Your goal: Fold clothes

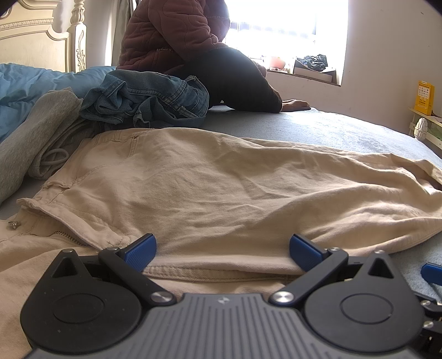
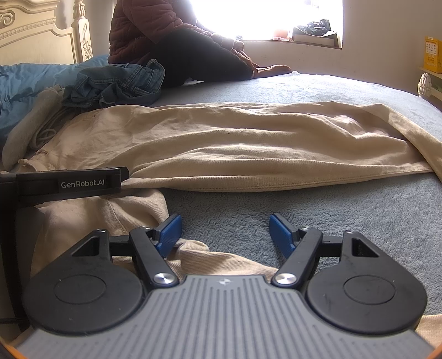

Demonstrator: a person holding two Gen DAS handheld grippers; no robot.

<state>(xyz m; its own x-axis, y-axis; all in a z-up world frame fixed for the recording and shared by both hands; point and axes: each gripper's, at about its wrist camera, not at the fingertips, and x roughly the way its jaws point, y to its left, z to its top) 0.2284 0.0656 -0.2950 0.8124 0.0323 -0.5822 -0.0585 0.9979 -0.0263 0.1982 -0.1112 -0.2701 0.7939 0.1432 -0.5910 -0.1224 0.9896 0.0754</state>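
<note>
Bed (image 2: pixel 317 210) (grey-blue cover): beige trousers (image 2: pixel 234 143), jeans (image 2: pixel 116 85), grey garment (image 1: pixel 41 132).

Both cameras sit low over the bed (image 1: pixel 345 129), each looking forward and slightly downward past its own tool toward the far edge under the window (image 1: pixel 287 24). The left wrist view hangs close over the beige trousers (image 1: pixel 221 182); the right wrist view sits just to its right, over bare blanket. Both share the trousers, the jeans (image 2: pixel 116 82), the seated person (image 2: pixel 171 41) and the headboard (image 2: pixel 33 33).
</note>
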